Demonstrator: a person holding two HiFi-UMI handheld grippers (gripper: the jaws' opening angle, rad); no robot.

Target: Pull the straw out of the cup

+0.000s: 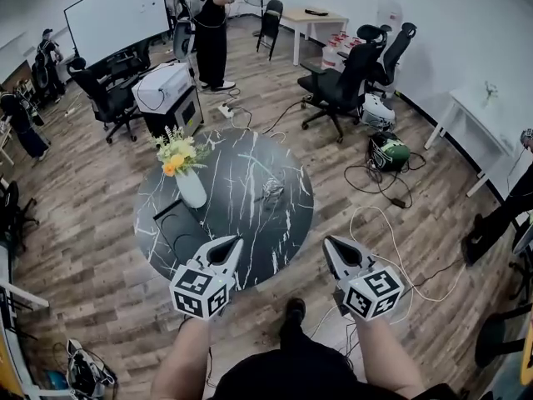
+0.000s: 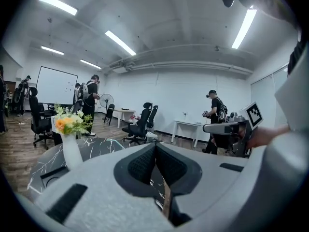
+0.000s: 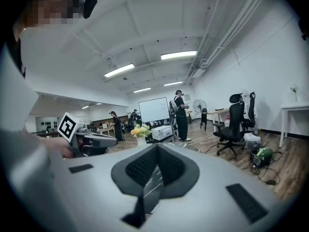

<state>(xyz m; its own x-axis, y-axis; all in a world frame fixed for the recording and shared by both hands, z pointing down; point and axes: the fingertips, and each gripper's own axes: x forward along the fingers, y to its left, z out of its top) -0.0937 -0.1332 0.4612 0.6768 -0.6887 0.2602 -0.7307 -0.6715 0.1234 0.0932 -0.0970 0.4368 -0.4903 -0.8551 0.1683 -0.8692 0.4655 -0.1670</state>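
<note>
On the round black table (image 1: 287, 252), near the middle, sits a small see-through cup (image 1: 271, 192). The straw is too small to make out from the head view. Both grippers are well back from the cup, by the near edge of the table. The left gripper (image 1: 236, 242) has its jaws pressed together with nothing in them. The right gripper (image 1: 329, 244) is the same: tips touching, empty.

What could go wrong? With the jaws shut like this, neither one can pinch the straw. They would only bump the cup, which looks light, so it might tip or slide. If the straw gets pulled and nothing holds the cup, the cup may lift up with it.

Left of the cup stands a white vase (image 1: 191, 188) with flowers (image 1: 176, 152). A flat black tray (image 1: 179, 227) lies in front of it. The left gripper could knock the vase on its way. Nothing stands between the right gripper and the cup. Wires (image 1: 375, 223) lie on the floor to the right.
</note>
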